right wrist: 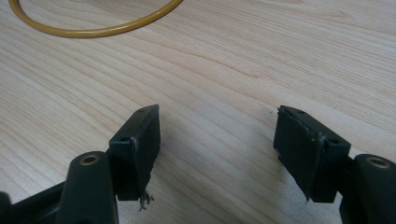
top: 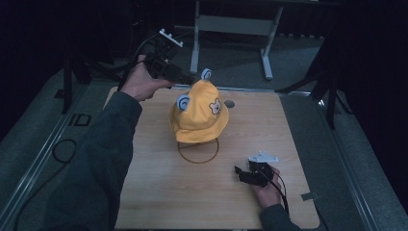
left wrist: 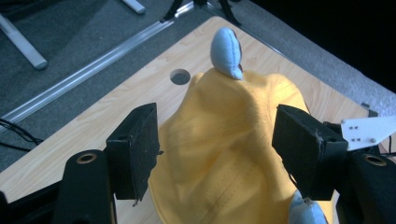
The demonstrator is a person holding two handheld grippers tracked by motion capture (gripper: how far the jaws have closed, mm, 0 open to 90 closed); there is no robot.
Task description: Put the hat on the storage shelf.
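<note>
hat: yellow bucket hat [top: 199,113] with two pale blue ears and a small bear patch, sitting on a stand near the middle of the tabletop [top: 159,192], a bit toward 12 o'clock in the high view
stand: its yellow wire ring base [top: 197,153] shows under the brim at the 6 o'clock side, flat on the wood
my left tool [top: 188,79]: held up at the hat's 10 o'clock in the high view, pointing at the crown
left jaws: apart, wide; in the left gripper view the yellow cloth fills the gap between them but the pads [left wrist: 136,149] aren't pressing on it
hat from left tool: one blue ear [left wrist: 226,52] stands up at 12 o'clock past the crown, the other ear peeks in at 5 o'clock by the right pad
my right tool [top: 244,175]: low over the tabletop at the hat's 5 o'clock, well apart from it, hand behind it at the near edge
right jaws: apart, bare wood between them
right tool view: ring base [right wrist: 93,23] curves across at 11 o'clock, well clear of the pads [right wrist: 140,149]
tabletop: round hole [top: 229,103] just beside the hat at 3 o'clock
</note>
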